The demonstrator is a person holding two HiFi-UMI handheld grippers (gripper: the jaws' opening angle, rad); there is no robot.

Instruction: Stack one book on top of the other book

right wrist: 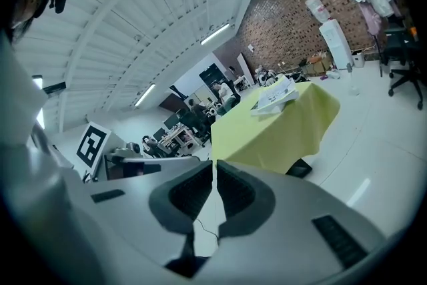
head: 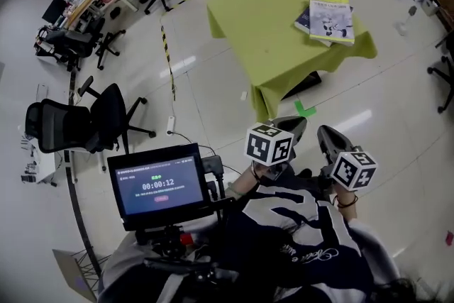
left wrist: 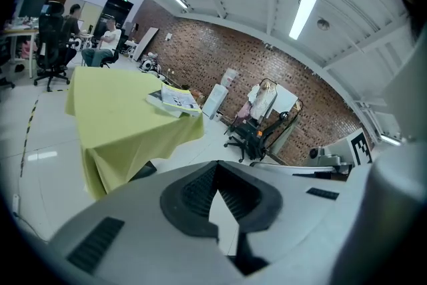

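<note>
Two books lie at the far right corner of the table with the yellow-green cloth point(head: 262, 25). A yellow-edged book point(head: 331, 18) rests partly over a dark blue book point(head: 303, 19). Both grippers are held close to the person's body, well short of the table. The left gripper point(head: 296, 124) is shut with nothing in it, and the right gripper point(head: 325, 133) beside it is shut and empty too. In the left gripper view the left gripper point(left wrist: 217, 173) points toward the table, with the books point(left wrist: 175, 99) far off. From the right gripper point(right wrist: 214, 167) the books point(right wrist: 277, 93) also show far away.
A green tape mark point(head: 305, 108) is on the floor between me and the table. A yellow-black tape line point(head: 167, 57) runs along the floor at the left. Office chairs point(head: 85, 120) and desks stand left. A monitor point(head: 159, 184) is mounted near the person's chest.
</note>
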